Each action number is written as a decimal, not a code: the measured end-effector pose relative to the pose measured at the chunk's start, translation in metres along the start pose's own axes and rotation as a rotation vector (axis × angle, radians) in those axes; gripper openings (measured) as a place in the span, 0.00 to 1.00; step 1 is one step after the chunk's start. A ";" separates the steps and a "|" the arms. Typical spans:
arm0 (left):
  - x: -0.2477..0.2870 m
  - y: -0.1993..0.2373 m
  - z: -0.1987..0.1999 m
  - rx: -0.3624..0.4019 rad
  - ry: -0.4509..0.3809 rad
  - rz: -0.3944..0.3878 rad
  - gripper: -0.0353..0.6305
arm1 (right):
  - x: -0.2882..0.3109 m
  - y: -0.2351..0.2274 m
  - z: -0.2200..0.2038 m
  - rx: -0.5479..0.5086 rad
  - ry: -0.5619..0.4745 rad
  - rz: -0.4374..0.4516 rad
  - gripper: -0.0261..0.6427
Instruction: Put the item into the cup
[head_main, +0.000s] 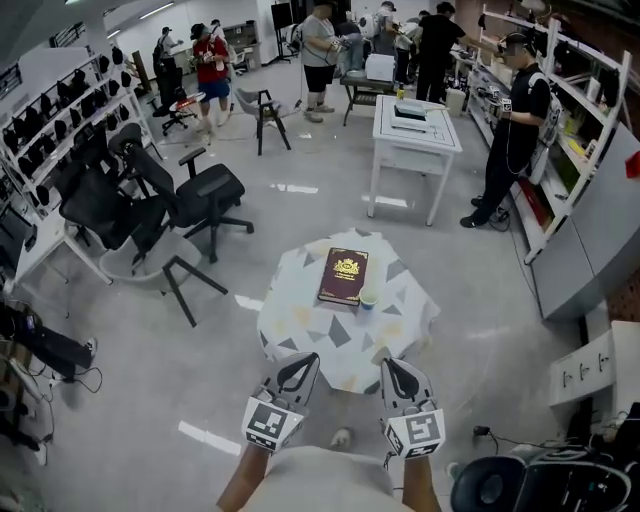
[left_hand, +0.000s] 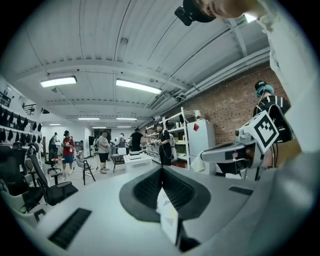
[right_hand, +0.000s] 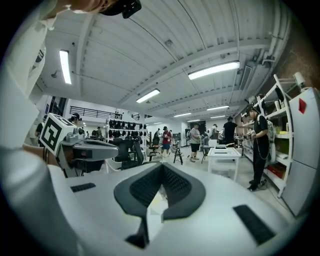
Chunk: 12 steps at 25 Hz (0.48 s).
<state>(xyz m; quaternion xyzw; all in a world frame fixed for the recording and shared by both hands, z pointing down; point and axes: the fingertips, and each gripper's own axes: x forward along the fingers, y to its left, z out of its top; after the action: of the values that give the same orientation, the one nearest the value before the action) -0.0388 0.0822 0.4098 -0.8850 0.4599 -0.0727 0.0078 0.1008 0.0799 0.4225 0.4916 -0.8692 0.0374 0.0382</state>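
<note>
The left gripper and the right gripper are held side by side above the near edge of the table, each with its jaws closed together on nothing, while the cup stands near the table's middle, just beside the near right corner of the book.

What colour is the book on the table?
Dark red book, gold emblem; head view shows it best.

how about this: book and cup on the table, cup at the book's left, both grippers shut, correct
No: the cup stands right of the book, not left, as the head view shows. Both are on the table; left gripper and right gripper are shut.
</note>
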 end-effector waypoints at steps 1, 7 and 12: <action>0.003 0.001 0.000 0.000 0.004 0.007 0.07 | 0.003 -0.003 -0.001 0.004 -0.001 0.007 0.05; 0.017 -0.001 -0.004 -0.007 0.026 0.025 0.07 | 0.015 -0.019 0.000 0.016 -0.008 0.034 0.05; 0.032 -0.001 -0.001 -0.002 0.017 0.019 0.07 | 0.019 -0.030 -0.002 0.023 -0.008 0.029 0.05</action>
<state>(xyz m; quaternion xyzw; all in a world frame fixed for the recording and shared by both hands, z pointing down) -0.0202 0.0566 0.4148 -0.8800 0.4683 -0.0798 0.0037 0.1168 0.0482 0.4275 0.4796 -0.8758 0.0460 0.0284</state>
